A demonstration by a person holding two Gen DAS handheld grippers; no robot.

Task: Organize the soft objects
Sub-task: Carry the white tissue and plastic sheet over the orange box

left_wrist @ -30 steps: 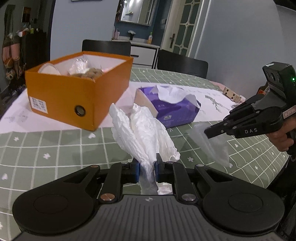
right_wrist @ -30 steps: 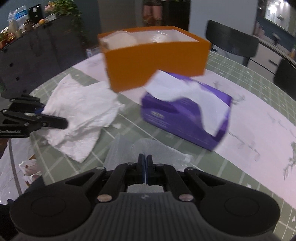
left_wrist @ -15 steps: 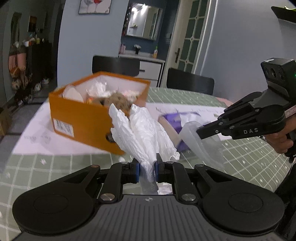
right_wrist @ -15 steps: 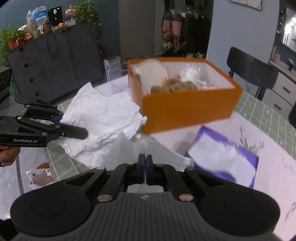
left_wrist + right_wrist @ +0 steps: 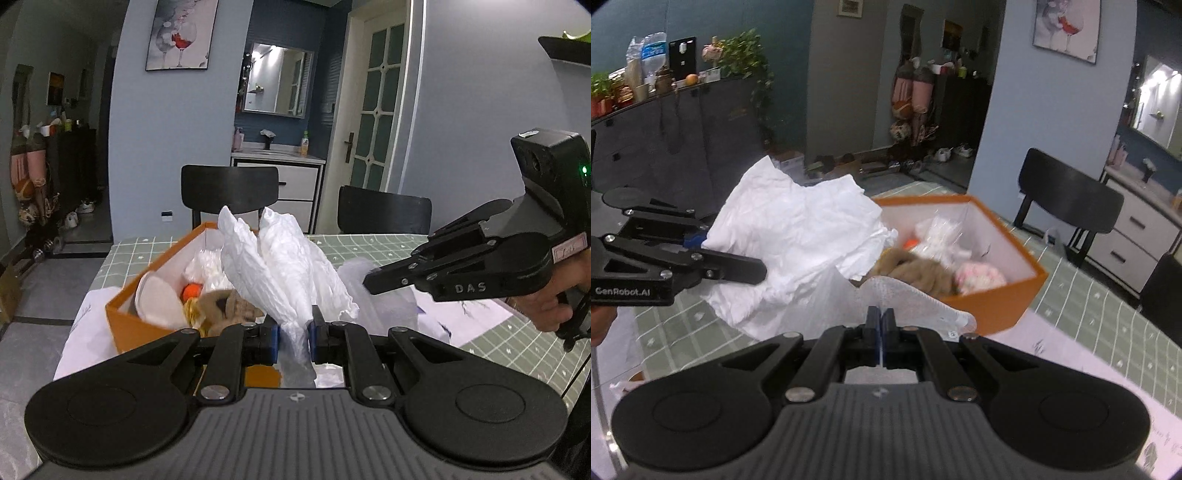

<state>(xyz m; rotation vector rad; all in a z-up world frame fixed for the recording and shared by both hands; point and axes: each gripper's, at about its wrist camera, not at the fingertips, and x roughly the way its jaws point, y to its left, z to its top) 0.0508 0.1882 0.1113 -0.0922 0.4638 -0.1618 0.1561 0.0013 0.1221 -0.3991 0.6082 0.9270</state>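
Both lifted toward the orange box point(image 5: 997, 295): left gripper point(image 5: 294, 334) pinches crumpled tissue point(image 5: 284, 273), right gripper point(image 5: 881, 332) clamps translucent plastic film point(image 5: 908, 299).

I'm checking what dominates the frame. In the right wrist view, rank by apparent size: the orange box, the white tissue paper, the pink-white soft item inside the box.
1. white tissue paper, though nearness to the camera inflates it
2. orange box, similar in spread, so unsure
3. pink-white soft item, clearly smallest
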